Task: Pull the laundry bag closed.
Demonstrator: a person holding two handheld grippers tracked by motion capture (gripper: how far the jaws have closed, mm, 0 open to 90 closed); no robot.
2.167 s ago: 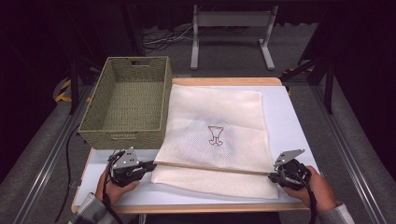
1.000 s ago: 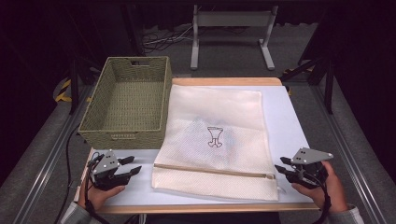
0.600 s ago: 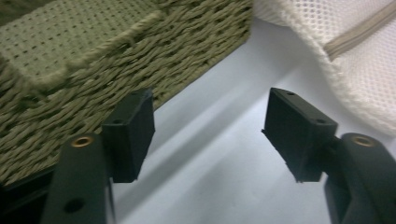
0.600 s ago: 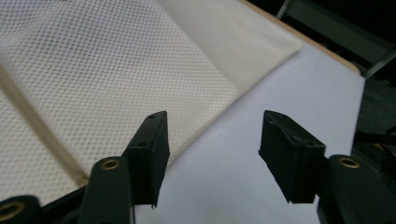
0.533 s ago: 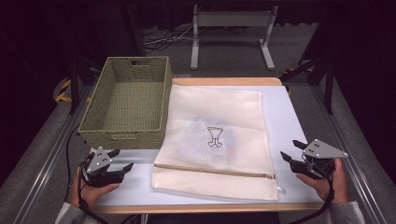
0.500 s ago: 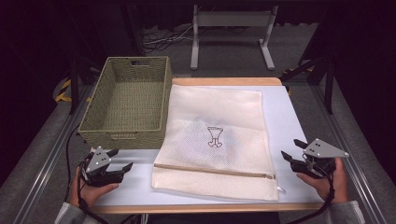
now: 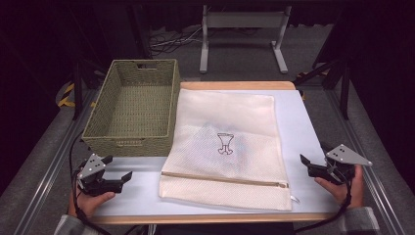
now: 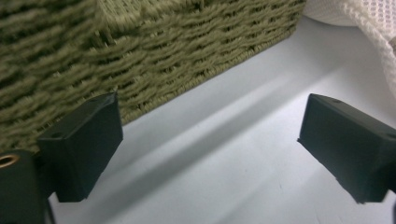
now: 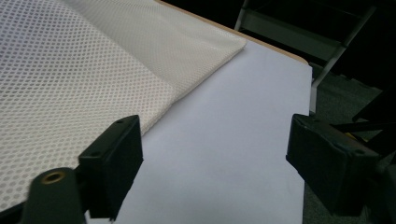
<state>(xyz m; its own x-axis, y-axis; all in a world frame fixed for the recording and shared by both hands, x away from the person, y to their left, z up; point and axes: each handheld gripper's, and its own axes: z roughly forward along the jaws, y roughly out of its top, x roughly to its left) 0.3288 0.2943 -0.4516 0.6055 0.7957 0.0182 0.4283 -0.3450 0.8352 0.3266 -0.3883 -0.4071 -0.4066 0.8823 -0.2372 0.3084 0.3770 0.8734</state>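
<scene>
High view: both tongs, left tongs (image 7: 126,176) and right tongs (image 7: 304,162), have just been opening, released and empty, flanking the mesh bag (image 7: 230,147) on the worktop (image 7: 137,196).

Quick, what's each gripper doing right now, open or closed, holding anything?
Left gripper: open, jaws just opened, nothing between them.
Right gripper: open, jaws just opened, holding nothing; the cream mesh zip bag lies apart.

A cream mesh laundry bag (image 7: 225,147) is lying flat at the table's centre, its zipper running closed along the six o'clock end, a small dark emblem showing mid-panel, its nine o'clock edge touching the basket.
</scene>
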